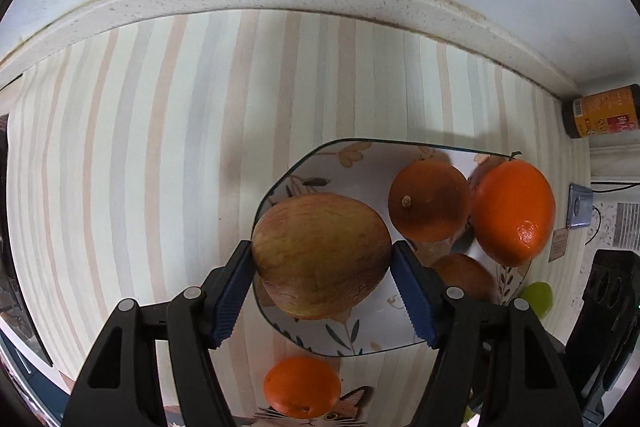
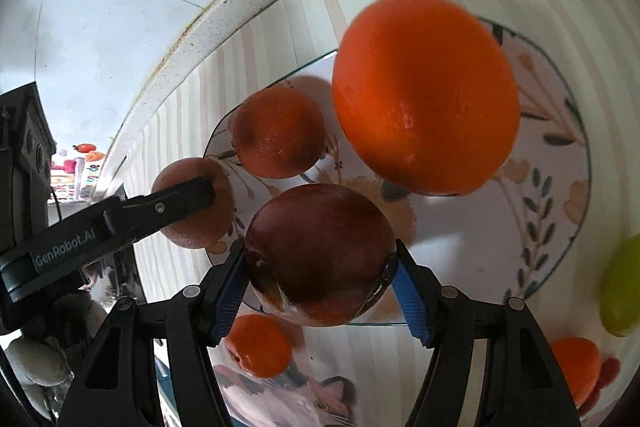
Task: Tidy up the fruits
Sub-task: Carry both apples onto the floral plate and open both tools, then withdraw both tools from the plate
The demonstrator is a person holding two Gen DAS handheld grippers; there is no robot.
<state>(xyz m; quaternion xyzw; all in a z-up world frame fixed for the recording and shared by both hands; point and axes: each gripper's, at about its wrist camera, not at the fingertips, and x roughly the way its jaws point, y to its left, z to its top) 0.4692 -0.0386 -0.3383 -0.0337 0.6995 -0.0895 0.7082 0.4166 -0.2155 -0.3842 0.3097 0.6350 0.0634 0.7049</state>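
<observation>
Fruits gather on the plate [image 1: 400, 345]: the left hand-held gripper [image 1: 322, 267] is clamped on a yellowish apple [image 1: 320, 251] over its rim, the right hand-held gripper [image 2: 320, 263] on a dark red apple [image 2: 320, 251]. Lower each gently into a free spot, clear of the oranges [image 1: 430, 201], before releasing.

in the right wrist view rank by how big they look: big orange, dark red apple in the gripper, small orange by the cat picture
1. big orange
2. dark red apple, nearly as big; closeness inflates it
3. small orange
</observation>
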